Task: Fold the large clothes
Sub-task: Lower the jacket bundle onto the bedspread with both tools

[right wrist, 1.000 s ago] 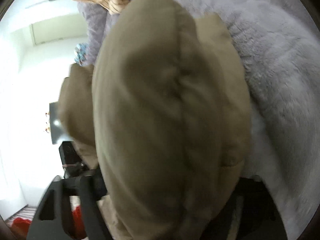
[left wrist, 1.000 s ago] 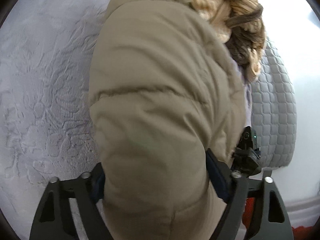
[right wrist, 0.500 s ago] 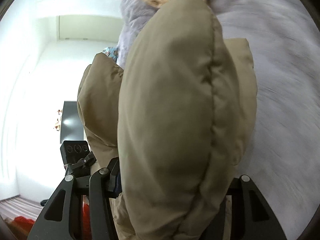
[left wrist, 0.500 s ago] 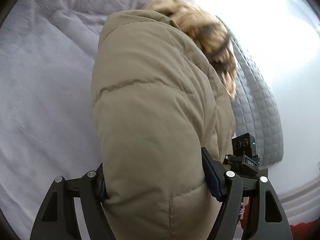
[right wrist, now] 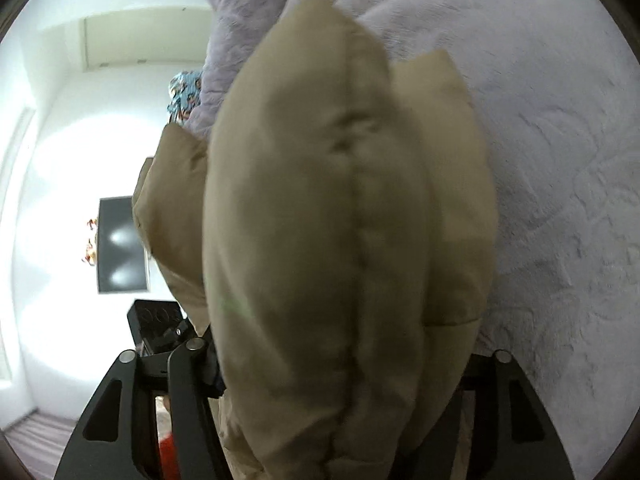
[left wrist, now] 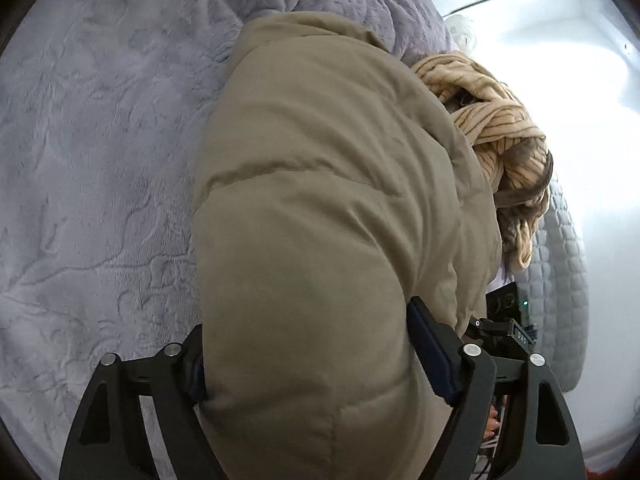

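Note:
A tan puffer jacket (left wrist: 320,220) fills the middle of the left wrist view, bunched and held above a lavender plush blanket (left wrist: 100,160). My left gripper (left wrist: 316,364) is shut on the jacket's padded edge, its fingers pressed into the fabric on both sides. In the right wrist view the same jacket (right wrist: 340,240) hangs in thick folds. My right gripper (right wrist: 336,368) is shut on it, with its right finger mostly hidden behind the fabric. My right gripper's body also shows in the left wrist view (left wrist: 508,320), close behind the jacket.
A tan and brown striped knit garment (left wrist: 500,136) lies beyond the jacket on the blanket. A grey quilted mattress edge (left wrist: 560,280) is at the right. The blanket (right wrist: 560,160) spreads to the right in the right wrist view; a dark wall screen (right wrist: 120,244) is at left.
Both grippers have swung with the jacket still held. The knit garment has shifted from the top toward the right in the left wrist view, and it has left the right wrist view.

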### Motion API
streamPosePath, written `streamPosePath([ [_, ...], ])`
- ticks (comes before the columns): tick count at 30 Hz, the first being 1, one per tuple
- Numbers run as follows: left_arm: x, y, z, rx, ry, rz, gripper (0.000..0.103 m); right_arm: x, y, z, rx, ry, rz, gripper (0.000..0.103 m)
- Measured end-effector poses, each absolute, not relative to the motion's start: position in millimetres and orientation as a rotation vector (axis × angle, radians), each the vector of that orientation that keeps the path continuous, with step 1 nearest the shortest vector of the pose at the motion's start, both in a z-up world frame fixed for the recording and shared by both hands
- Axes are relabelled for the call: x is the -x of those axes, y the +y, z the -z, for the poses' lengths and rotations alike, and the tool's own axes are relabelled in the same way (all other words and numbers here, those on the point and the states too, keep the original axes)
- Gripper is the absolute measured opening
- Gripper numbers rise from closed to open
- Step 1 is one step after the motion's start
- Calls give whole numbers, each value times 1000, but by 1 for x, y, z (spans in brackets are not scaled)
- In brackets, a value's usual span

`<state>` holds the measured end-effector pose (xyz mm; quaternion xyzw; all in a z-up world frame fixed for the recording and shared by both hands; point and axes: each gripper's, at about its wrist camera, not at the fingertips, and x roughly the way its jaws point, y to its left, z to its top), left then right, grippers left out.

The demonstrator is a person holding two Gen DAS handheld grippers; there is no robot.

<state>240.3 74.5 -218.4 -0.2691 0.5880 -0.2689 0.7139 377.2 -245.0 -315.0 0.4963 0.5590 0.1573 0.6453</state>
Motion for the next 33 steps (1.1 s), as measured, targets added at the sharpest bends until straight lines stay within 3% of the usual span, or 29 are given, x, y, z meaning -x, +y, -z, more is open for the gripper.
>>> streamPosePath([
  [4, -231, 64, 204, 507, 1292, 548, 84, -349, -256, 308, -1103, 1297, -300, 68],
  [9, -215, 65, 161, 332, 1207, 469, 84, -321, -287, 256, -941, 1277, -143, 68],
  [11, -209, 68, 148, 296, 1176, 455, 84, -307, -293, 235, -877, 1233, -79, 60],
  [13, -205, 73, 145, 273, 1167, 433, 84, -295, -300, 220, -836, 1200, -60, 45],
  [19, -176, 79, 149, 252, 1150, 336, 84, -280, -266, 183, -703, 1170, -156, 42],
  [22, -167, 75, 156, 243, 1164, 336, 84, -269, -233, 182, -570, 1208, -157, 40],
  [26, -163, 70, 169, 222, 1177, 344, 84, -253, -228, 231, -555, 1346, -52, 37],
  [30, -161, 70, 171, 223, 1171, 339, 84, -255, -248, 217, -699, 1247, -106, 40],
  [31, -161, 72, 173, 229, 1174, 340, 88, -260, -252, 212, -722, 1223, -123, 52],
  [33, -163, 74, 177, 255, 1187, 343, 88, -280, -265, 209, -814, 1181, -165, 67],
])
